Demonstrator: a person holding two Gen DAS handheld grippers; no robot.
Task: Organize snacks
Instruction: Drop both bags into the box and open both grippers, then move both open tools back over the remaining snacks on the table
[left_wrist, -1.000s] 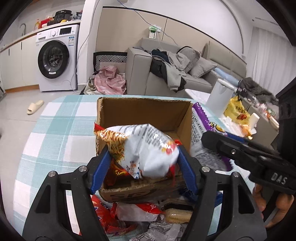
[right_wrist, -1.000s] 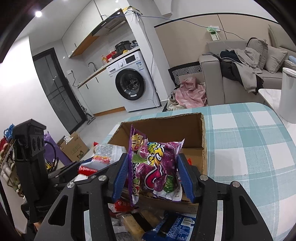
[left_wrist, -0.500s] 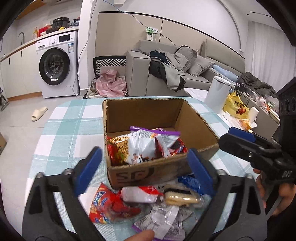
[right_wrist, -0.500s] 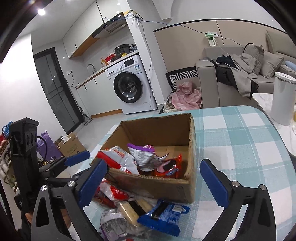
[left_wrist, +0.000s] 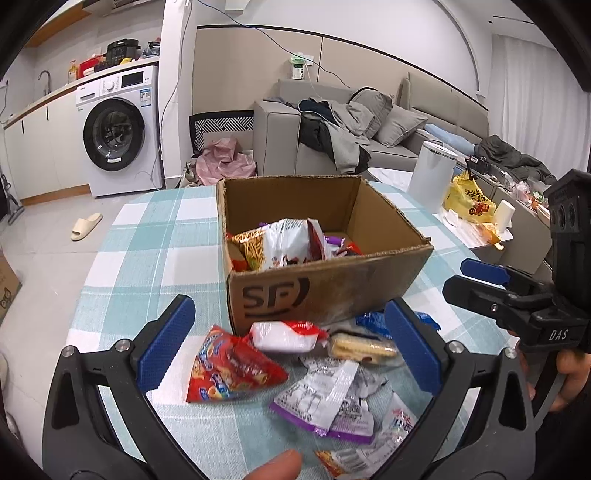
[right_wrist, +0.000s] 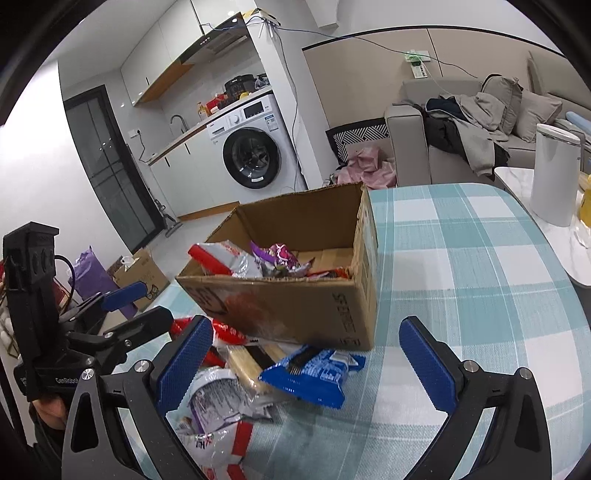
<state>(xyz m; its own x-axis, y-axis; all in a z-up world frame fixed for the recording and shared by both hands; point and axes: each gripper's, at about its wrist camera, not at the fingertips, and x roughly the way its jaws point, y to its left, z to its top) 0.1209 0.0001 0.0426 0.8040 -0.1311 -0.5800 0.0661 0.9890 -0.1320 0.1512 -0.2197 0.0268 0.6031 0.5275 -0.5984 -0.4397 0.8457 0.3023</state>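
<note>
Both grippers, left (left_wrist: 288, 345) and right (right_wrist: 306, 363), wide open, empty. Next: square onto 1 packet, perhaps the blue packet (right_wrist: 308, 373) near the box (left_wrist: 325, 291), pinching mid-body.

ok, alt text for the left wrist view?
Open left gripper, empty, hovers over loose snack packets on a teal checked tablecloth: a red packet, a biscuit pack. Behind them, an SF cardboard box holds a noodle snack bag.
</note>
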